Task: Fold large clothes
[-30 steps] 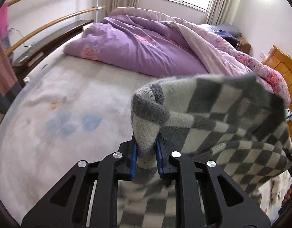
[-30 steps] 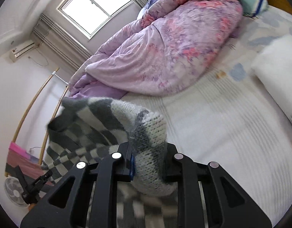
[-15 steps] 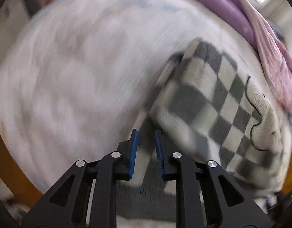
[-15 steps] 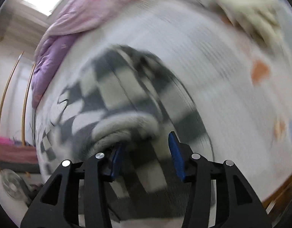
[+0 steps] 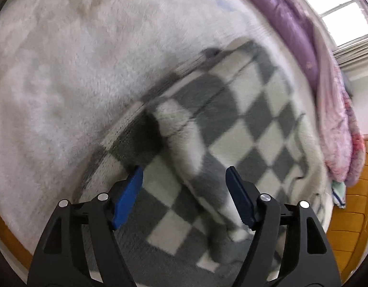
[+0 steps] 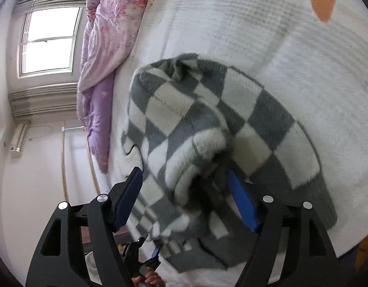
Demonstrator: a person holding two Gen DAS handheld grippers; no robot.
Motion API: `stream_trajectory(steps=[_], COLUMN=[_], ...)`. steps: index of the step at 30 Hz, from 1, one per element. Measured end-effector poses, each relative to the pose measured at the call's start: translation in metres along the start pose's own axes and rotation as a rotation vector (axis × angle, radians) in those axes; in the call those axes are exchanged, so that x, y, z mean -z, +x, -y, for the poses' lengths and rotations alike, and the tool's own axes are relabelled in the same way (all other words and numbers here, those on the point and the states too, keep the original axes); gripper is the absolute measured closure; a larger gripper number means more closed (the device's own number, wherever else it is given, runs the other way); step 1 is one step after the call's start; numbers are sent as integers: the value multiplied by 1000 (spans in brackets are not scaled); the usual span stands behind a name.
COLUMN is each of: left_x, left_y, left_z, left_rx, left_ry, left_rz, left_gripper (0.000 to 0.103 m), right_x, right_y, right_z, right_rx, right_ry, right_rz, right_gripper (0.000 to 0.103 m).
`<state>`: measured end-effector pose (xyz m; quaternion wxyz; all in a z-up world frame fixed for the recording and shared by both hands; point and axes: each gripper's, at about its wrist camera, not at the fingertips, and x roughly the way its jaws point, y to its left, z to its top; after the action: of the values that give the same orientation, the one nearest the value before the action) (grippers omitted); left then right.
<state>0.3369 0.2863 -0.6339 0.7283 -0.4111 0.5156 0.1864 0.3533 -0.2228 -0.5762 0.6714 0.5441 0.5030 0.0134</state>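
A grey and white checked fleece garment (image 5: pixel 243 119) lies on the white fleecy bed sheet (image 5: pixel 76 71). My left gripper (image 5: pixel 184 191) is open just above its near part, with a raised fold of the cloth between the blue pads, not gripped. The garment also shows in the right wrist view (image 6: pixel 208 124), bunched in a thick fold at its middle. My right gripper (image 6: pixel 184 191) is open above that fold, the cloth loose between the jaws.
A purple and pink floral duvet (image 5: pixel 327 71) is heaped along the far side of the bed, also in the right wrist view (image 6: pixel 107 47). A wooden bed frame (image 5: pixel 351 203) edges the mattress. A window (image 6: pixel 47 40) is beyond. The other gripper (image 6: pixel 141 258) shows below.
Both grippers swung the garment down from the air onto the bed, then opened and let go of it. The garment now lies on the sheet.
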Motion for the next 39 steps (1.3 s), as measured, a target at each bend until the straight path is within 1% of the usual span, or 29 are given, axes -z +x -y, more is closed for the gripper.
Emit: stream_trajectory(steps=[1,2,3,4,5,6,7,8,10,13,15,16,18,20,21,22,25,26,29,30,31,32,33,34,35,36,37,38,39], left_x=[-2,-5,-9,-15,-18,-21,-26,-28,-32,-37,-39,-39,-41,-37,-32,-24,-9,-4,0,-1,-3,-4,-5,-5,-4,-3,-3,-1,-1], left_y=[10,13,14,17,18,20,22,24,21,-5,-35,-46,-67,-73,-71,-67,-31,-19,-4,-3,-4,-5,-9,-15,-22,-27,-37,-41,-50], left_z=[-3,-3,-1,4,7,9,11,12,16,18,19,17,9,0,-7,-13,-35,-39,-31,-28,-29,-28,-28,-30,-32,-34,-33,-36,-36], left_rx=[-7,2,26,29,40,59,61,45,48,85,112,117,112,91,60,38,-20,-34,-67,-68,-52,-41,-31,-18,-9,-3,-16,-28,-31], left_ry=[-20,-28,-18,3,20,41,68,92,112,150,197,211,239,251,257,258,237,233,273,277,269,262,257,253,249,247,246,247,253], left_rz=[-22,-23,-16,-12,-10,-12,-22,-43,-59,-72,-71,-67,-82,-103,-116,-126,-182,-194,-166,-163,-164,-167,-168,-164,-154,-143,-104,-70,-22], left_gripper=[30,30,30,30,32,33,59,81,88,90,90,90,90,90,90,90,90,89,82,82,80,76,74,67,60,54,36,25,25], right_x=[-1,-3,-4,-5,-4,-4,-3,-2,0,11,21,30,43,54,58,63,60,58,49,48,48,48,49,51,53,55,60,65,71], right_y=[3,11,16,24,26,27,26,27,22,0,-13,-24,-40,-50,-52,-51,-25,-16,6,10,11,10,10,5,1,-6,-13,-21,-24], right_z=[2,4,9,13,12,5,-2,-6,-18,-36,-47,-55,-58,-50,-44,-31,9,19,38,38,37,34,30,22,15,3,-7,-22,-36], right_rx=[30,64,79,61,67,94,125,148,178,201,215,238,284,316,338,382,479,498,537,548,555,563,575,614,661,723,765,816,830], right_ry=[-13,-25,-9,15,1,-49,-96,-131,-197,-282,-332,-368,-400,-384,-375,-367,-356,-351,-320,-313,-305,-282,-275,-273,-281,-307,-343,-393,-430], right_rz=[-1,-4,-6,-11,-5,20,37,44,69,132,158,173,182,182,175,154,84,72,69,79,83,84,84,90,107,142,183,236,272], right_gripper=[32,32,33,36,54,70,74,84,87,89,89,89,89,89,89,89,89,88,85,83,80,78,69,61,48,47,47,47,46])
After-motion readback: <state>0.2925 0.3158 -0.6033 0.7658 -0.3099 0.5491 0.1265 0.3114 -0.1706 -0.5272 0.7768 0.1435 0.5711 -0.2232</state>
